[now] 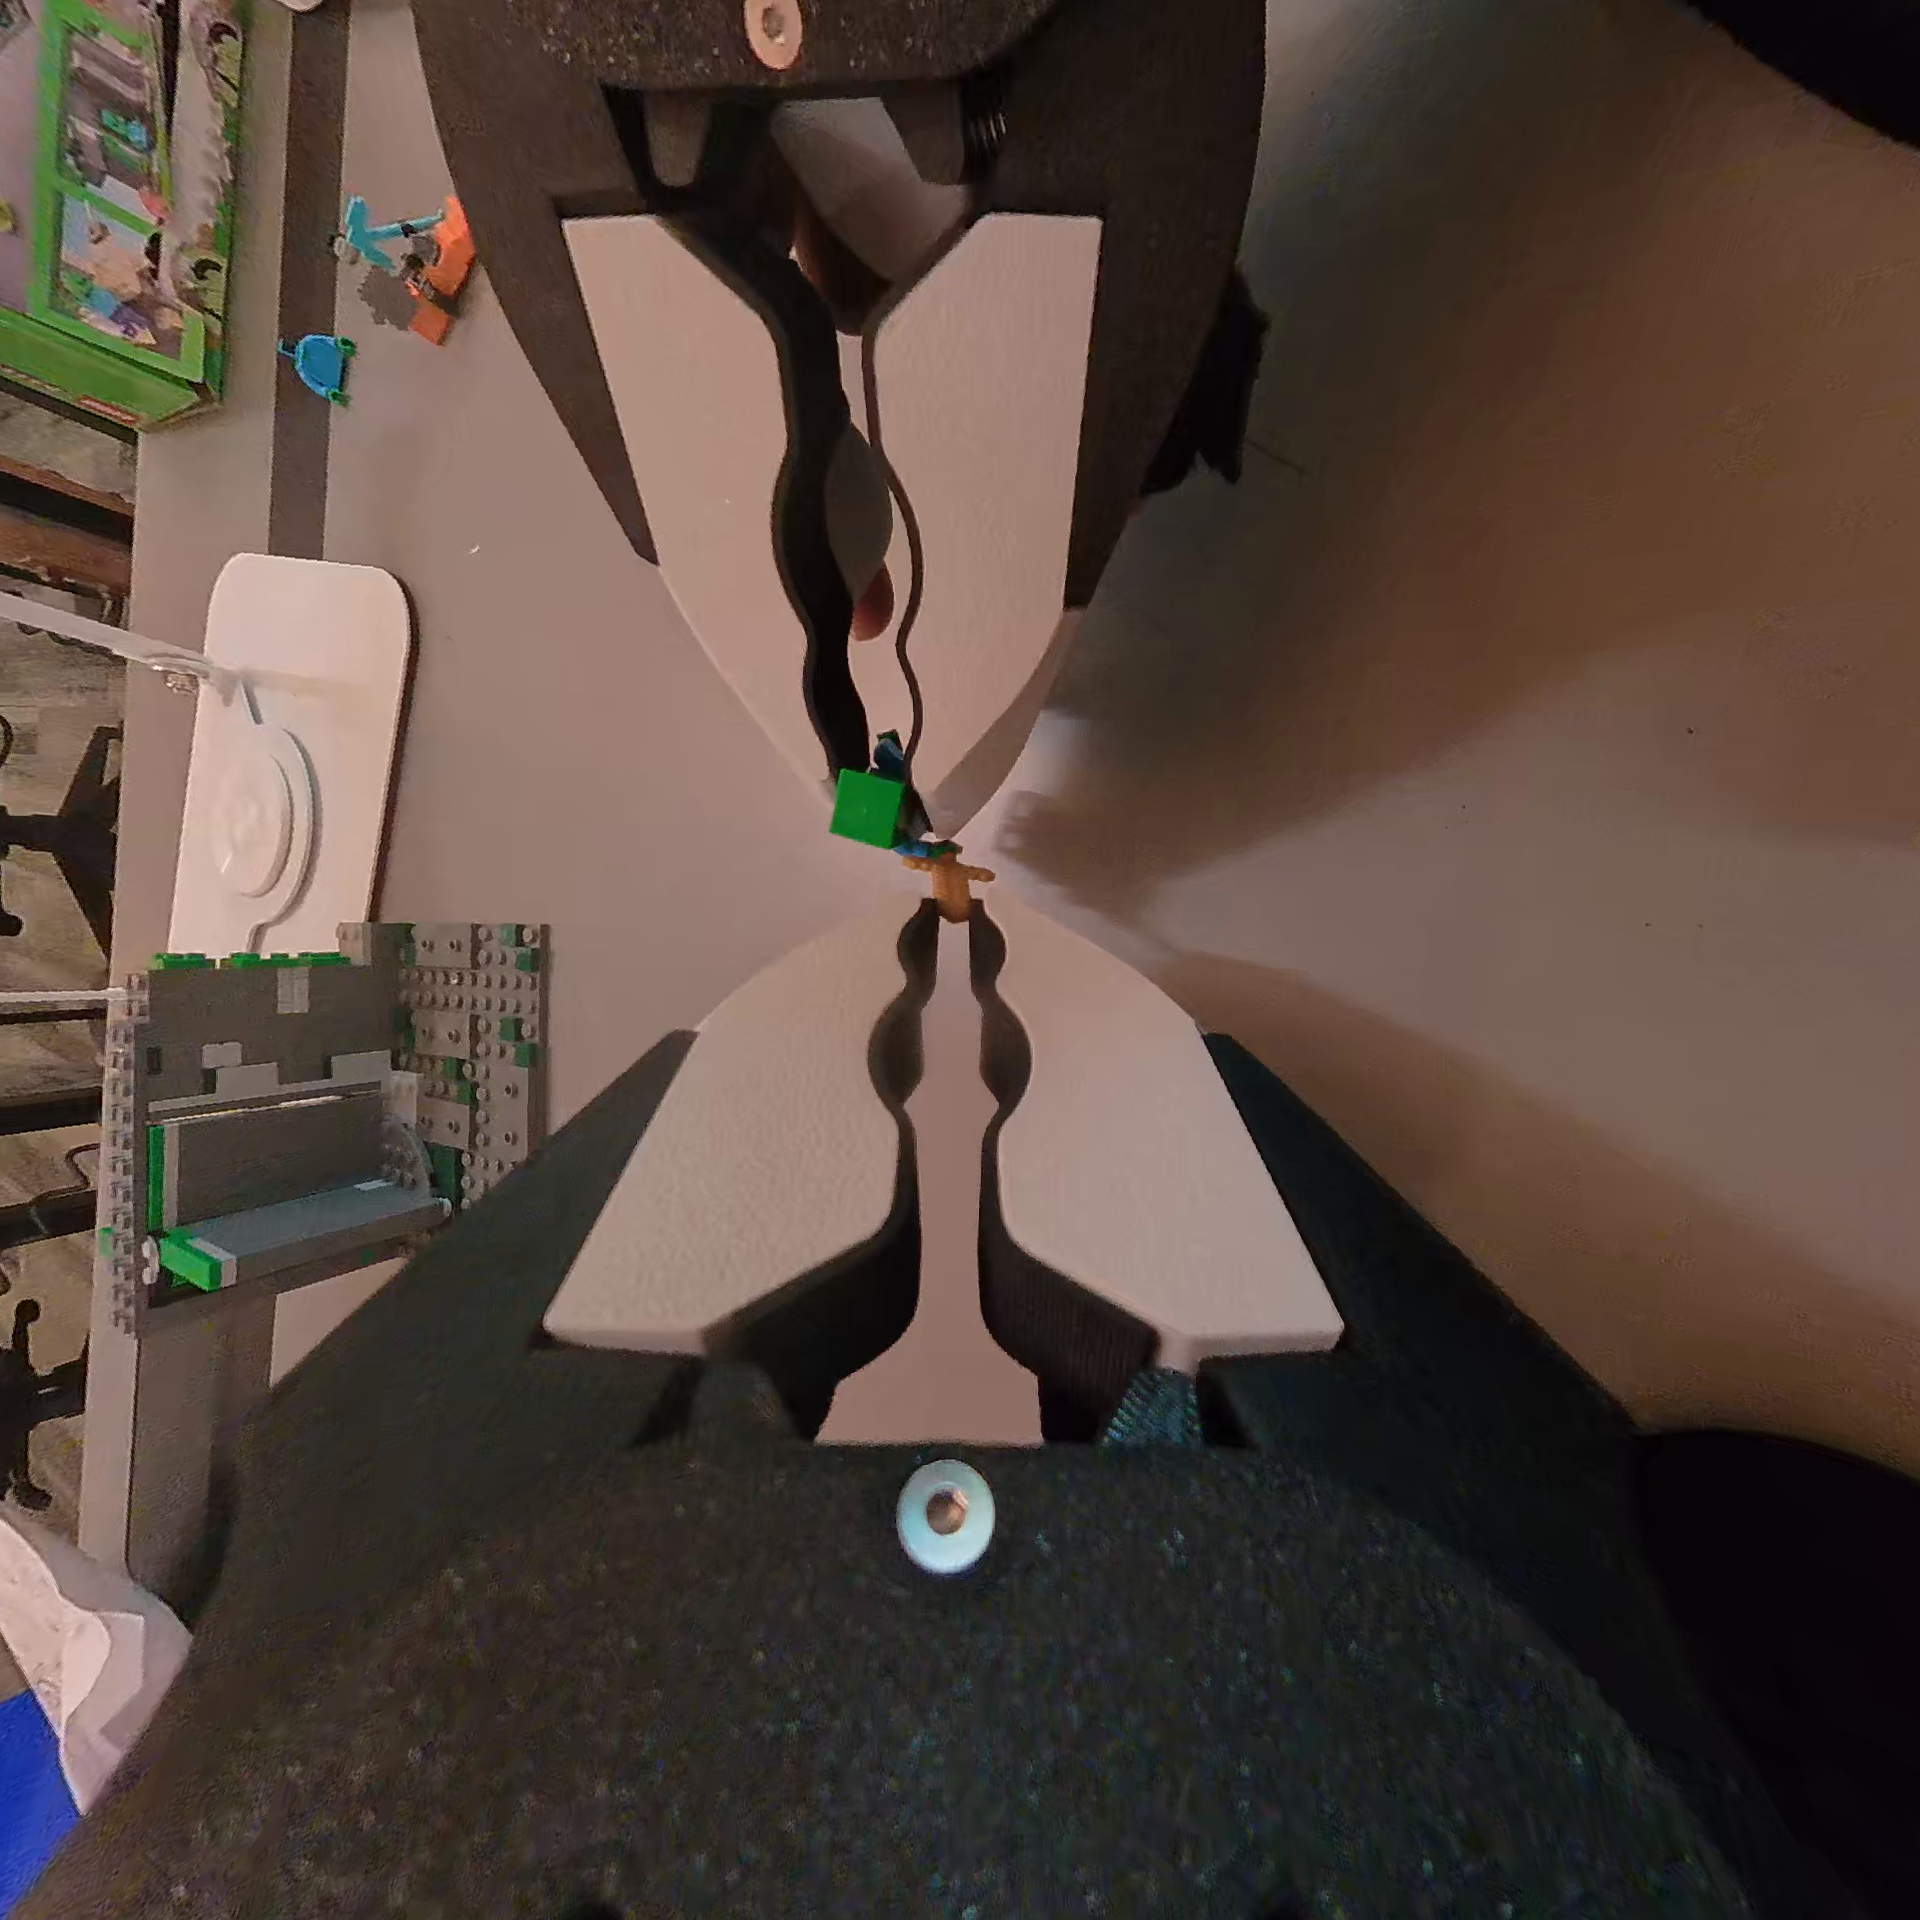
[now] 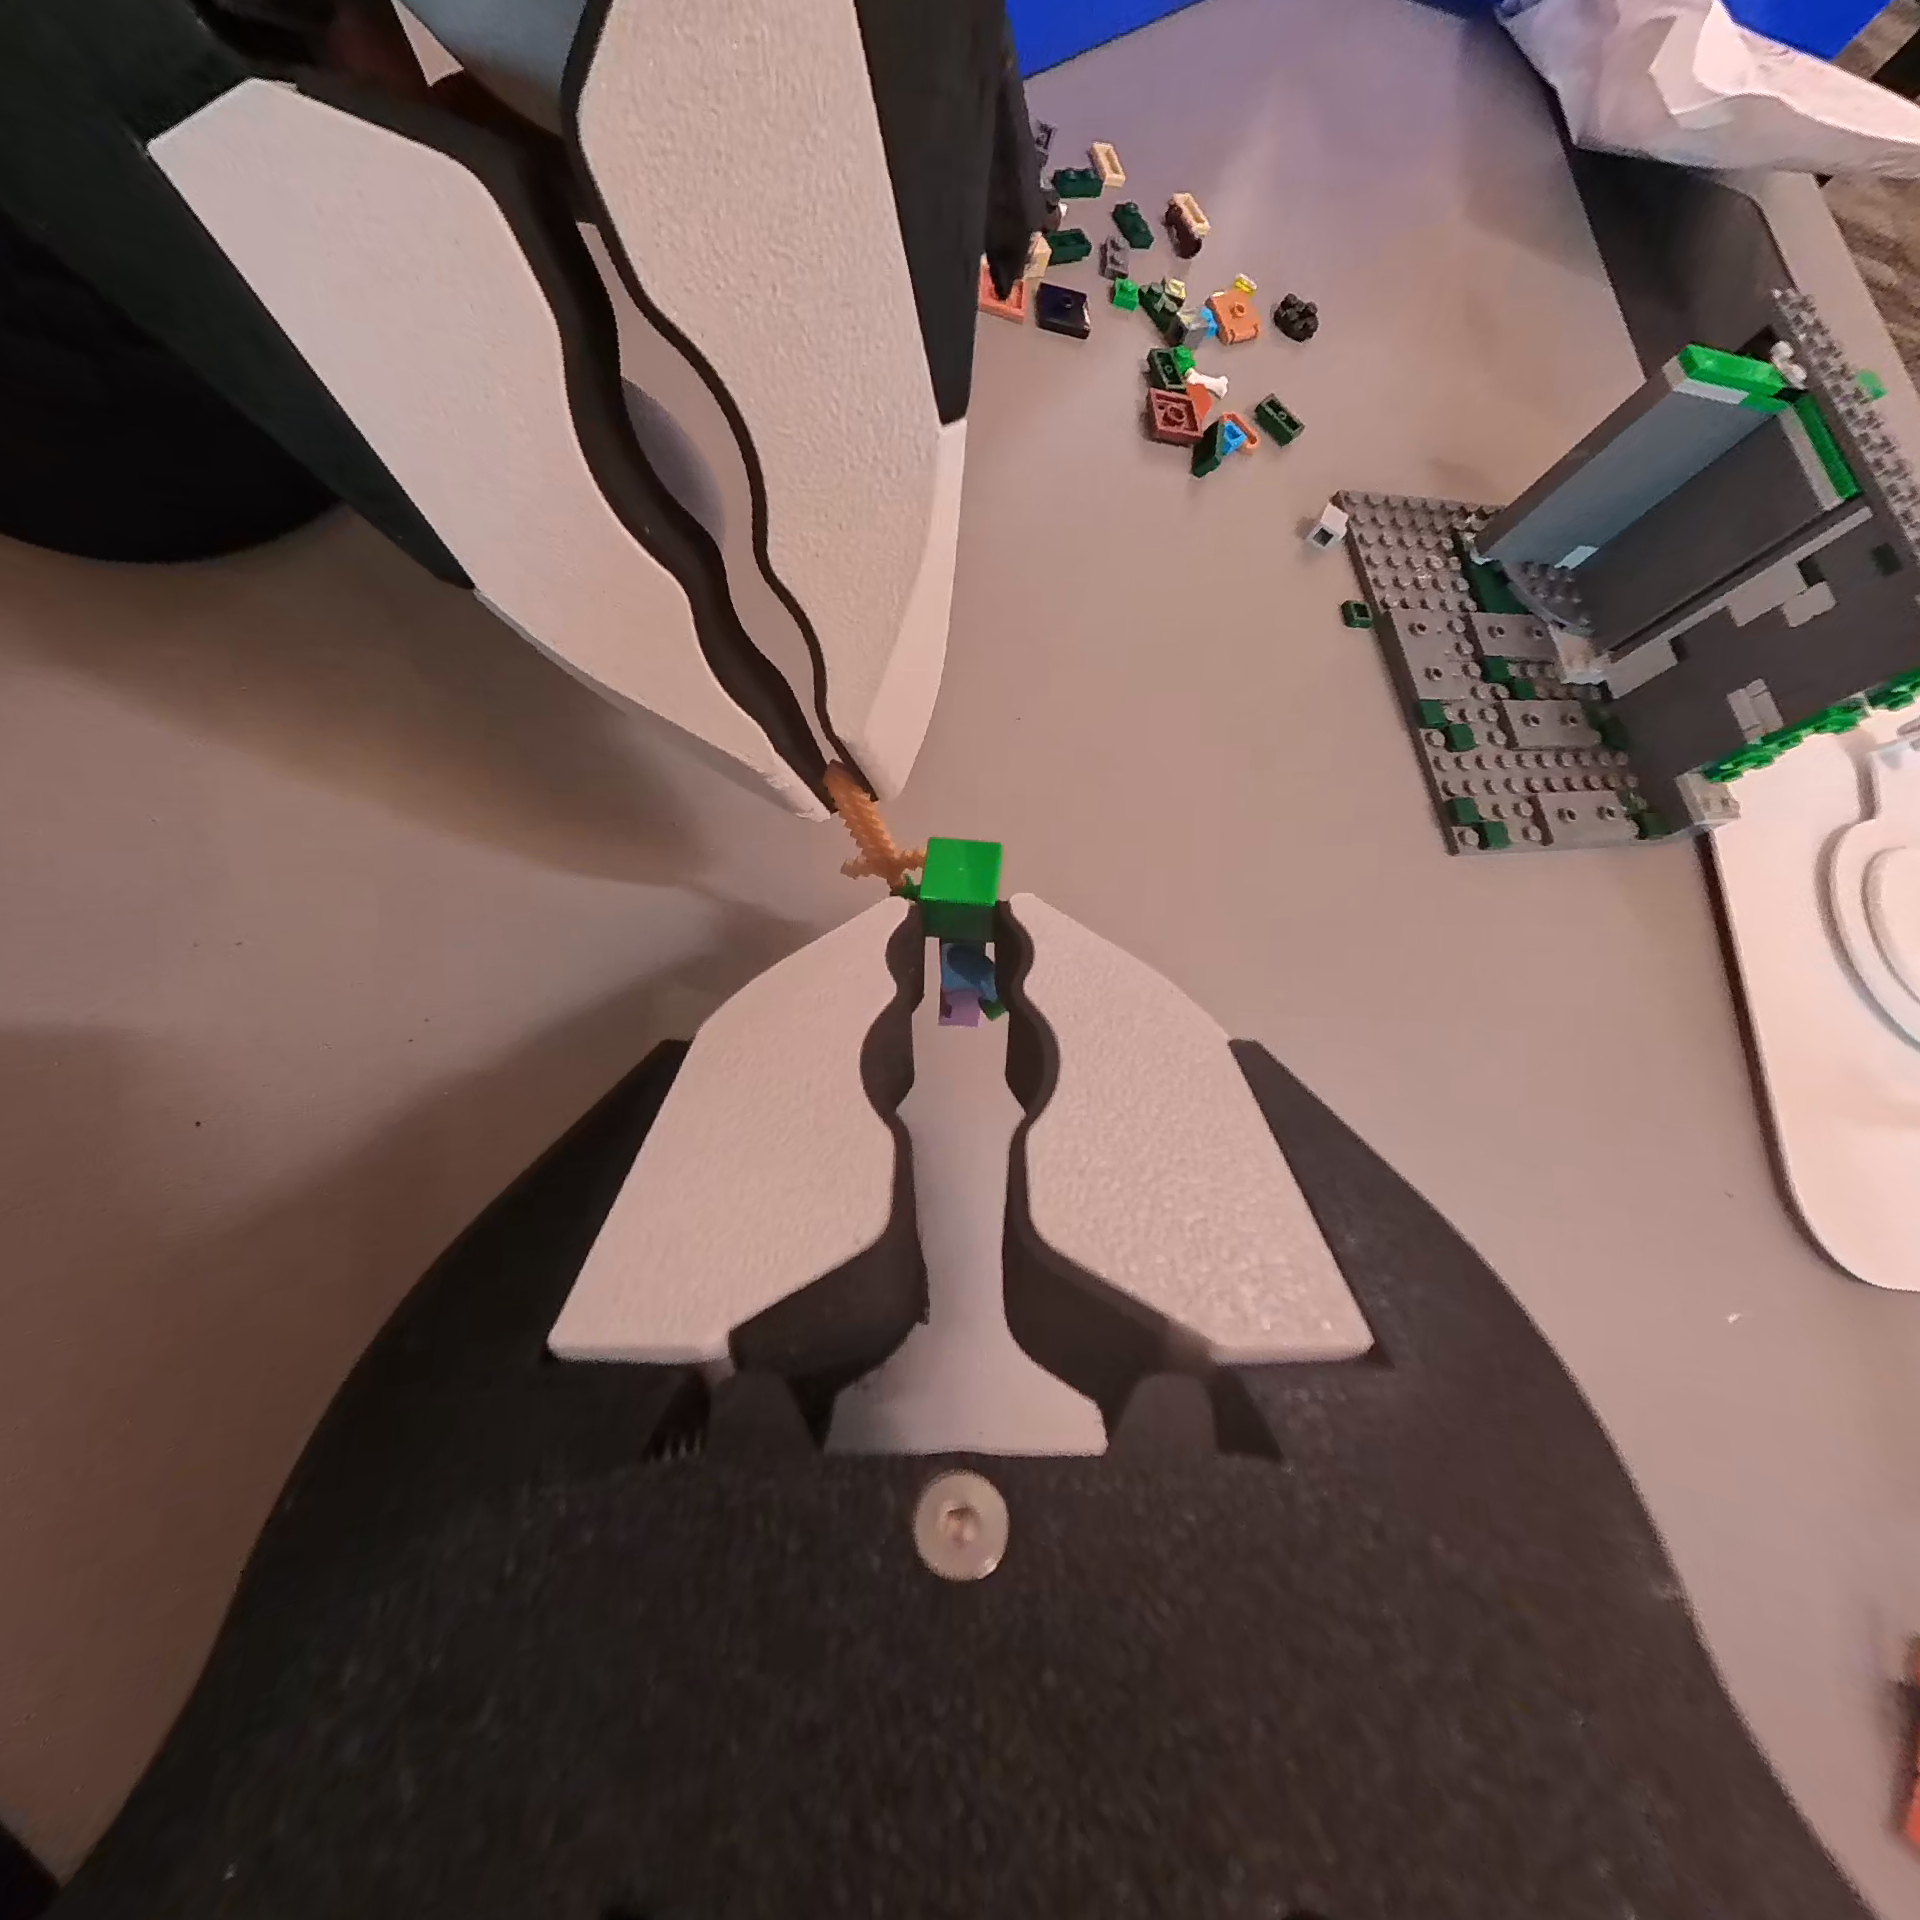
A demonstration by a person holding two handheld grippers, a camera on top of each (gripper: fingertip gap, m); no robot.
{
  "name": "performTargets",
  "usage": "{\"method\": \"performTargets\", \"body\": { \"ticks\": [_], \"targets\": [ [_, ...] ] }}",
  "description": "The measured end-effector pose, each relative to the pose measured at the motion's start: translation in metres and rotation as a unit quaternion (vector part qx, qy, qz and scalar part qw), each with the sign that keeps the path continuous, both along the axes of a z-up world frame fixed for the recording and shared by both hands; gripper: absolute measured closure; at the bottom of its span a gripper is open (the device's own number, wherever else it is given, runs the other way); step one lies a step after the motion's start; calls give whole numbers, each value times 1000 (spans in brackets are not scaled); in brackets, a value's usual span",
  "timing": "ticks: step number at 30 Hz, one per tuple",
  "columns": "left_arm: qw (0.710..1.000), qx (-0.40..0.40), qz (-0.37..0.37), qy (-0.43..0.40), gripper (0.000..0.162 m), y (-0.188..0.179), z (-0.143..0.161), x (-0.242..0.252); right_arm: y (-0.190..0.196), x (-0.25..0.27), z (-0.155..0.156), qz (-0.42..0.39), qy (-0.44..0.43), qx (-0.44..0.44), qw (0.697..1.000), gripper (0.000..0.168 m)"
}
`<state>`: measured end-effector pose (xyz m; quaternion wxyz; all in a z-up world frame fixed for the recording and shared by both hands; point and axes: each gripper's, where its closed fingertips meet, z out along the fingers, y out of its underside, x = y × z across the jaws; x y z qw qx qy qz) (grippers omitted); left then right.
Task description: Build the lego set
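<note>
A smooth grey tabletop (image 2: 1195,790) fills both views, a half-built grey-and-green studded brick structure (image 2: 1621,644) at right of the right wrist view. The left gripper (image 1: 948,906) pinches a jagged tan plastic sword (image 1: 948,881); the right gripper (image 2: 961,920) grips a green-headed blocky plastic figure (image 2: 961,878), sword touching it at frame centre

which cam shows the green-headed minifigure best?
Right wrist view: the green-headed minifigure shows head, blue torso and purple legs inside the right gripper. Left wrist view shows mostly its head; fingers hide the rest.
</note>
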<state>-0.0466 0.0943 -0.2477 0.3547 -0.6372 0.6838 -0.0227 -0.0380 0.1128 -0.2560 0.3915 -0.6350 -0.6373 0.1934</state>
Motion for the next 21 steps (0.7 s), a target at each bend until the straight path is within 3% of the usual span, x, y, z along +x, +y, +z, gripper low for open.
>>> {"method": "performTargets", "body": {
  "ticks": [7, 12, 17, 21],
  "targets": [
    [1000, -3, 4, -7, 156, 0, 0, 0, 0, 0, 0, -2, 5, -8, 1000, 156],
    [999, -19, 19, -31, 136, 0, 5, -3, 1, 2, 3, -9, 19, -28, 999, 156],
    [986, -86, 55, -133, 136, 0, 21, -5, -3, 5, 13, -6, 81, -110, 991, 156],
    [957, -159, 59, -237, 136, -5, 31, 2, -15, 6, 37, 36, 182, -230, 955, 156]
  ]
}}
